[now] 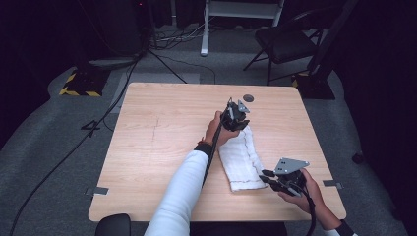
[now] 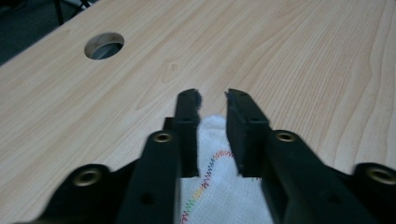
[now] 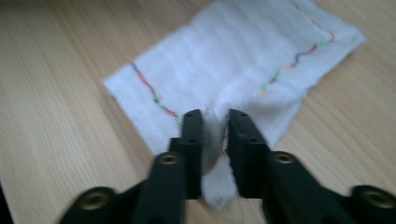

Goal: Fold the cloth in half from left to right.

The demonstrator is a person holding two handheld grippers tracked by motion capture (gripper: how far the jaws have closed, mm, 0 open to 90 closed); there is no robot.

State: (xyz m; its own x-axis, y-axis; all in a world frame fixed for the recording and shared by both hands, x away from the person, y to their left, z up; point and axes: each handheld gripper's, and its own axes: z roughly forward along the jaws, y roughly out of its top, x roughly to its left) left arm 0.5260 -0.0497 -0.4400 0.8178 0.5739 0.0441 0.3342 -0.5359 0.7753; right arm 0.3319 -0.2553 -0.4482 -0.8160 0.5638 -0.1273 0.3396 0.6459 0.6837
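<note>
High view: a folded white towel (image 1: pixel 242 160) lies on the right half of the wooden table (image 1: pixel 157 147). The left gripper (image 1: pixel 235 117) is at its far end, the right gripper (image 1: pixel 275 178) at its near end.

Left gripper view: the fingers (image 2: pixel 189 121) stand apart over the towel's edge (image 2: pixel 219 186), gripping nothing; a round hole (image 2: pixel 104 45) lies beyond.

Right gripper view: the fingers (image 3: pixel 193 140) are parted, a tuft of towel (image 3: pixel 243 60) between them, not pressed. No readable writing.

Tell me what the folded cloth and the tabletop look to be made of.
The cloth looks like soft woven cotton, white and matte, with a fuzzy weave and multicoloured zigzag stitching along its edges. The table looks like pale wood or wood-look laminate: smooth, with long grain lines and a faint sheen. Which of the two, the pictures cannot tell.
</note>
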